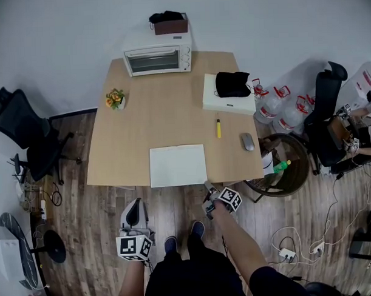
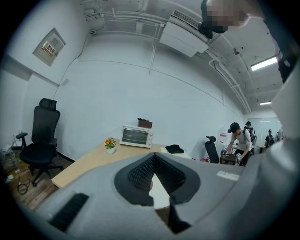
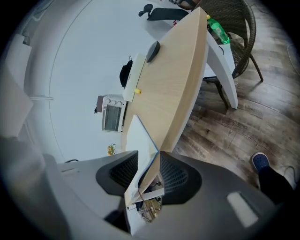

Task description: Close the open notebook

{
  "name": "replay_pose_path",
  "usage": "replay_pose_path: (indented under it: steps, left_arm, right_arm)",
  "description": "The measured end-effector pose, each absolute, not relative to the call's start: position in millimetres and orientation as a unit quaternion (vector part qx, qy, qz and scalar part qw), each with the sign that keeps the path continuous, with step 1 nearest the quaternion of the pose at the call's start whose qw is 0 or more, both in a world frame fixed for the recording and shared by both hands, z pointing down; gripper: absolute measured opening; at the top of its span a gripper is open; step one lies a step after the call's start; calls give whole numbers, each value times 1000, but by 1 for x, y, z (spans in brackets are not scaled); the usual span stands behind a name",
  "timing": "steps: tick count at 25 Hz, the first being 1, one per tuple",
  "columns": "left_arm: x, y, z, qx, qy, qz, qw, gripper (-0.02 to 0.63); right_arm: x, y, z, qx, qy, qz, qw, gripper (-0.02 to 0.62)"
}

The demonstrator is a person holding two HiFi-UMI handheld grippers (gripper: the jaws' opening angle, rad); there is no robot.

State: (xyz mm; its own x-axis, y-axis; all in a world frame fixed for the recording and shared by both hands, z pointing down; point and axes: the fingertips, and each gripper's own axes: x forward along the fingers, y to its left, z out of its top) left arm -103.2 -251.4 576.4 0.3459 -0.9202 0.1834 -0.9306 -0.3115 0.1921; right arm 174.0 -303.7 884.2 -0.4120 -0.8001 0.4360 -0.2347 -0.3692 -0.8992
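The open notebook (image 1: 177, 166) lies flat, white pages up, at the front edge of the wooden table (image 1: 166, 108). My right gripper (image 1: 207, 187) is at the notebook's front right corner, rolled onto its side. In the right gripper view its jaws (image 3: 149, 157) stand open astride the table's edge (image 3: 178, 79) and the notebook's corner page (image 3: 136, 136). My left gripper (image 1: 134, 204) hangs in front of the table, left of the notebook and apart from it. In the left gripper view its pads meet at the tips (image 2: 153, 157), holding nothing, with the white page (image 2: 159, 192) showing beyond.
A toaster oven (image 1: 157, 57) stands at the table's back, a flower pot (image 1: 115, 99) at the left. To the right lie a white box (image 1: 228, 100) with a black cloth (image 1: 232, 83), a yellow marker (image 1: 219, 127) and a mouse (image 1: 248, 141). A wicker chair (image 1: 289, 165) stands by the right corner.
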Motion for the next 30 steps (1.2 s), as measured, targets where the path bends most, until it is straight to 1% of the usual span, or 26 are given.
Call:
replay_pose_path:
  steps: [3,6,11,15,18,22,23,24,25,30]
  left_arm:
    - [-103,-250,581,809,-570,22,138,3]
    - [-100,-249,585,811,-567,25,142,3]
    - [-95,-246,588,815,-559,29,147,3]
    - [-93,-242,593,816,-557,32,153,3]
    - [-91,-239,595,816,-555,34,156,3]
    - [-90,-239,597,818,-552,36,158,3]
    - [-90,-238,597,818,-552,36,159,3]
    - [-90,-238,598,817,-553,36,160,3]
    - [-91,-238,598,817,-553,36,161,3]
    - [-95,-239,598,816,-554,36,161,3]
  right_arm:
    - [173,-308,886,-490,513,-666,232,160]
    - [173,-309,888,-491,506,-669,236,158]
    - [175,-307,894,-498,493,-674,234,110]
    - [175,-307,898,-499,486,-680,231,112]
    - [175,-305,900,-497,478,-686,233,153]
    - [174,-308,905,-501,462,-697,224,156]
    - [174,-308,906,-504,456,-699,220,152]
    - [175,-308,908,-508,450,-702,217,121]
    - [175,-307,909,-511,443,-703,219,109]
    - [175,-306,906,-522,427,-703,225,74]
